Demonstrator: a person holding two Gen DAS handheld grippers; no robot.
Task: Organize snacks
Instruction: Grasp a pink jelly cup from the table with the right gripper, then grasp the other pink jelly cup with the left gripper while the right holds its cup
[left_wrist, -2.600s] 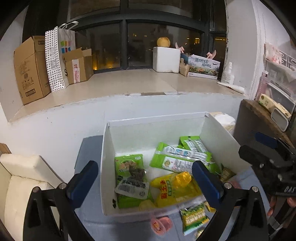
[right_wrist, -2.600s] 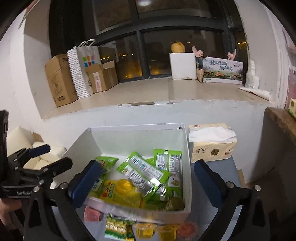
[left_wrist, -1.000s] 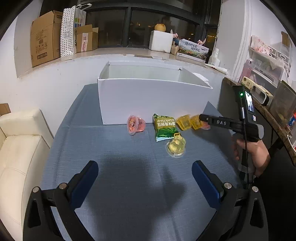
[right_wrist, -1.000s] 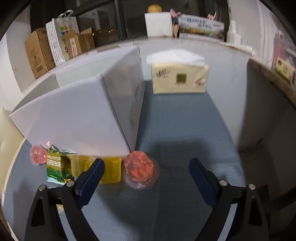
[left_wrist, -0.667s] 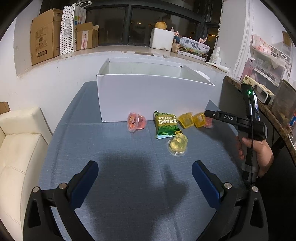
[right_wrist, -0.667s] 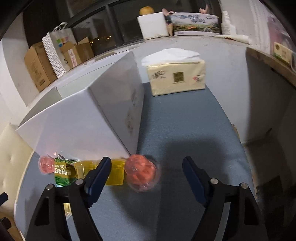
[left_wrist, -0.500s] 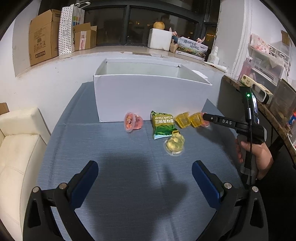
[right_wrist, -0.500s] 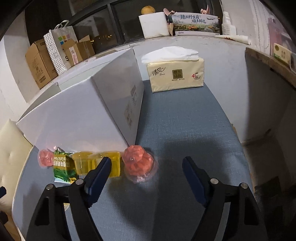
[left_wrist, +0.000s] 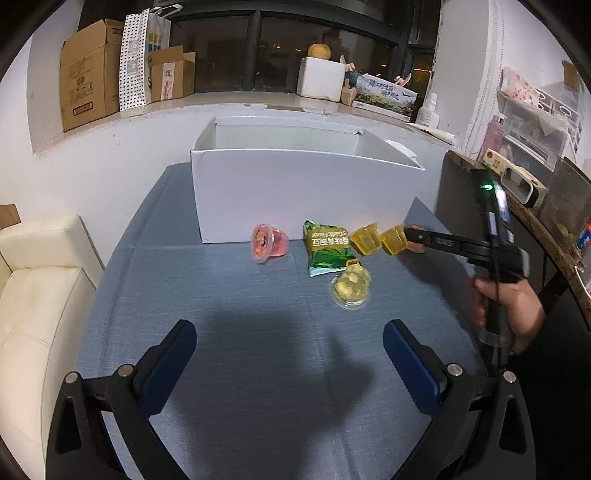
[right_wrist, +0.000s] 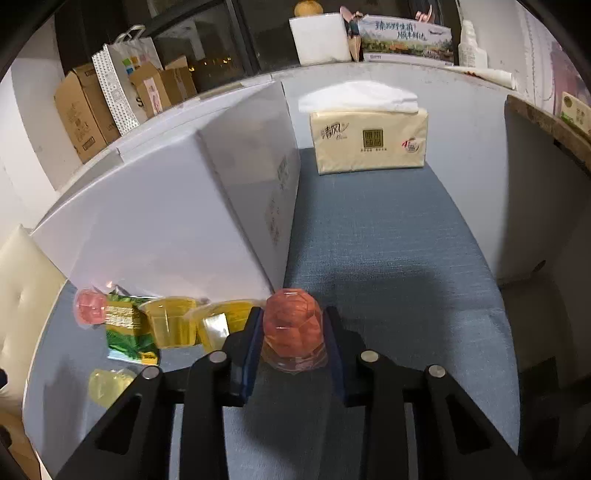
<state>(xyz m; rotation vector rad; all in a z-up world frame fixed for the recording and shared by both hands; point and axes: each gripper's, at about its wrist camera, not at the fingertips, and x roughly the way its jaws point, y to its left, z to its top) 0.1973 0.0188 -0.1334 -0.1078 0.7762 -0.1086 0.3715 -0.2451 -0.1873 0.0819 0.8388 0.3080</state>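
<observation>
Item 1. My right gripper (right_wrist: 293, 332): blue-padded fingers closed against both sides of the red faceted plastic jelly cup (right_wrist: 293, 326), which sits upside down on the blue woven tablecloth (right_wrist: 388, 258), just off the near right corner of the large white cardboard box (right_wrist: 166, 221). Whether the cup is lifted or on the cloth, I cannot tell.

Item 2. My left gripper (left_wrist: 288, 363): fingers wide apart, holding nothing, hovering over bare cloth on the near side of the table.

Item 3. Loose snacks in a row along the box's near wall, left to right:
- pink translucent jelly cup (left_wrist: 267, 243), on its side;
- green foil snack packet (left_wrist: 327, 251), flat;
- two yellow square jelly cups (left_wrist: 378, 240), touching each other, the right one just beside my right finger.

Item 4. Pale yellow faceted jelly cup (left_wrist: 351, 288), nearer than the row, just beside the packet's near corner.

Item 5. Cream soft-pack tissue box (right_wrist: 369, 142), far right of the white box; not a snack.

Step in hand, as I judge it: grasping the red cup for transfer into the box.

Next move calls for: a straight lift clear of the neighbouring yellow cup, then up and over the tall near wall before releasing. Five loose items would remain.
</observation>
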